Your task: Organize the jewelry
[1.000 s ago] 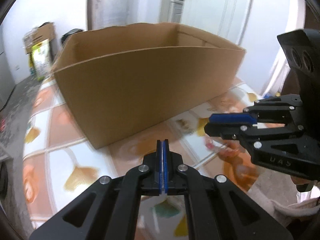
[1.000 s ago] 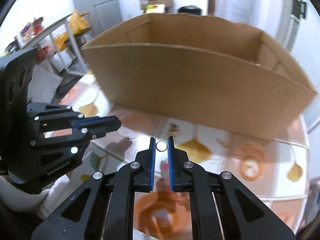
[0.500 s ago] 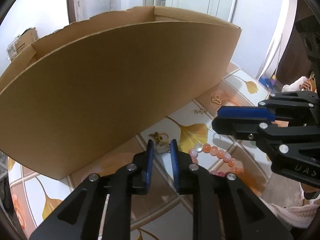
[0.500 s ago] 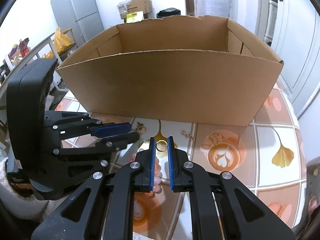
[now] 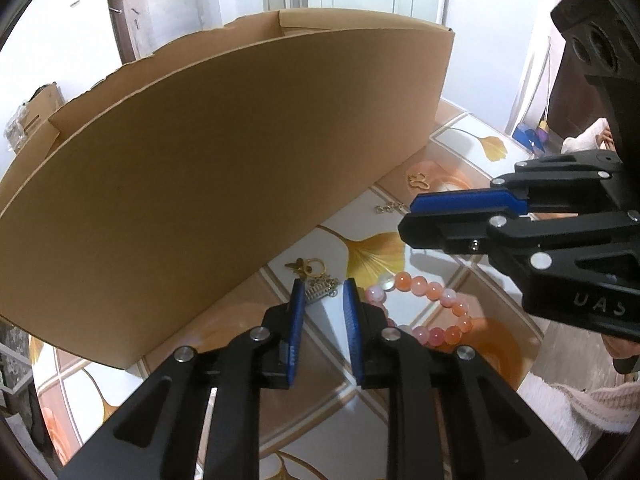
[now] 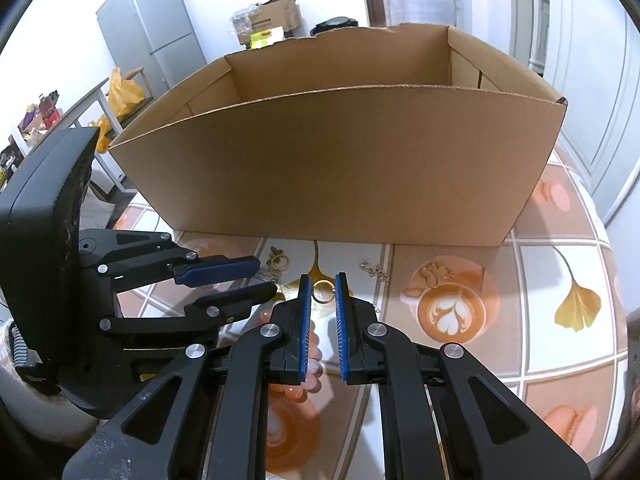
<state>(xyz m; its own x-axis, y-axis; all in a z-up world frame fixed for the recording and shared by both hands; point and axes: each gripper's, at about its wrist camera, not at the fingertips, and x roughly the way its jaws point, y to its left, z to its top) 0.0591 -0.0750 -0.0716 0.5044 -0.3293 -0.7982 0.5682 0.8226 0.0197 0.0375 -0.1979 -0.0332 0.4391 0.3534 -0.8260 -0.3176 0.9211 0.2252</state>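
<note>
Lying on the tiled tabletop (image 6: 560, 264) just in front of the cardboard box (image 6: 340, 168), the jewelry is spread in a short row: a pink/orange bead bracelet (image 5: 432, 294), a gold ring w/ a small charm (image 5: 310, 267), a silver comb-like piece (image 5: 320, 290), a tiny chain bit (image 5: 390, 208) and a gold butterfly-shaped piece (image 5: 418, 181). Your left gripper (image 5: 322, 300) has its blue pads a small gap apart, straddling the silver piece from above; whether the pads press on it you can't tell from either view. Your right gripper (image 6: 323, 294) shows a similar narrow gap w/ a small ring (image 6: 323, 291) at the tips, seemingly pinched, though contact isn't clear. Left cam gives you the full bracelet arc and the butterfly piece; right cam hides most of the bracelet behind its own fingers, showing only a few beads, but it alone lets you see into the box (interior walls bare, floor out of sight) plus the fridge (image 6: 156, 28) and shelf behind. Right cam also shows the left gripper from the side, tips near the gold ring. Vs a sec ago: left jaws were fully closed, now parted; both hands have come closer to the table, so the jewelry that wasn't in the left view now sits right at the tips. Right jaw gap looks unchanged.
</note>
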